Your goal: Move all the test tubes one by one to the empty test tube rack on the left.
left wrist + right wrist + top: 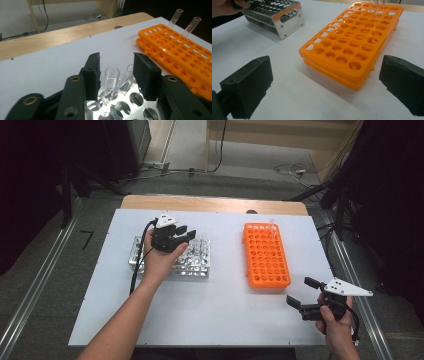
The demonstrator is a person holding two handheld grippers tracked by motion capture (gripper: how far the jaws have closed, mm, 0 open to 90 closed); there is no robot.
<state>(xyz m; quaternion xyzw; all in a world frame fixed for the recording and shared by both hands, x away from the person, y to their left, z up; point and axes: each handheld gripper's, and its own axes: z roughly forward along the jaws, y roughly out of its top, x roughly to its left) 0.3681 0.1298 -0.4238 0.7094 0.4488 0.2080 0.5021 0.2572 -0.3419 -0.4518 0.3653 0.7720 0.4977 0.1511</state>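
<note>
A metal tube rack [197, 262] stands on the left half of the white board, with clear glass tubes in it. My left gripper [186, 234] hovers over the rack's far end. In the left gripper view its jaws [116, 62] stand apart around an upright clear tube [111, 77]; neither pad touches the tube, and a second tube [127, 78] leans just behind it. An orange tube rack [266, 255] lies to the right, with two clear tubes [191, 25] at its far end. My right gripper [299, 290] rests near the board's front right corner, wide open and holding nothing, pointing at the orange rack [352, 42].
The white board [210, 310] lies on a wooden table whose far edge [210, 203] shows behind it. Metal rails run along both sides on the floor. Cables lie on the floor beyond the table. The metal rack [287, 22] sits far left in the right gripper view.
</note>
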